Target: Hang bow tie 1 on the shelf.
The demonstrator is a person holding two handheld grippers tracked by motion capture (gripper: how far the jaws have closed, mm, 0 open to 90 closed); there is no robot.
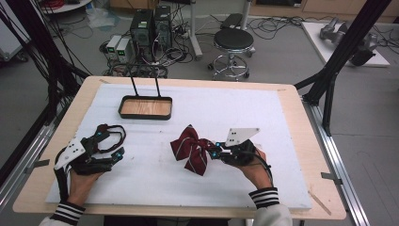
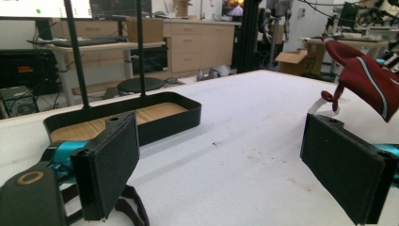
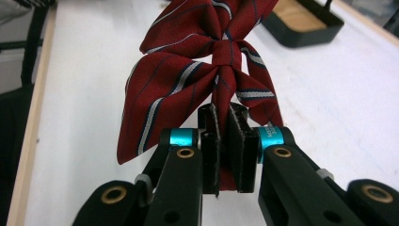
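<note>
The right gripper (image 3: pixel 225 141) pinches a tail of the red bow tie (image 3: pixel 202 70) at mid-table, so it should lift slowly while the left gripper (image 2: pixel 235 155), wide open and empty, waits aside.

grey floor, black stool (image 1: pixel 231 44), 2 computer towers (image 1: pixel 151 26), tangled cables (image 1: pixel 273 23)

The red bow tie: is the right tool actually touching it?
Touching. In the right gripper view, the right tool is clamped shut on a tail of the bow tie.
</note>
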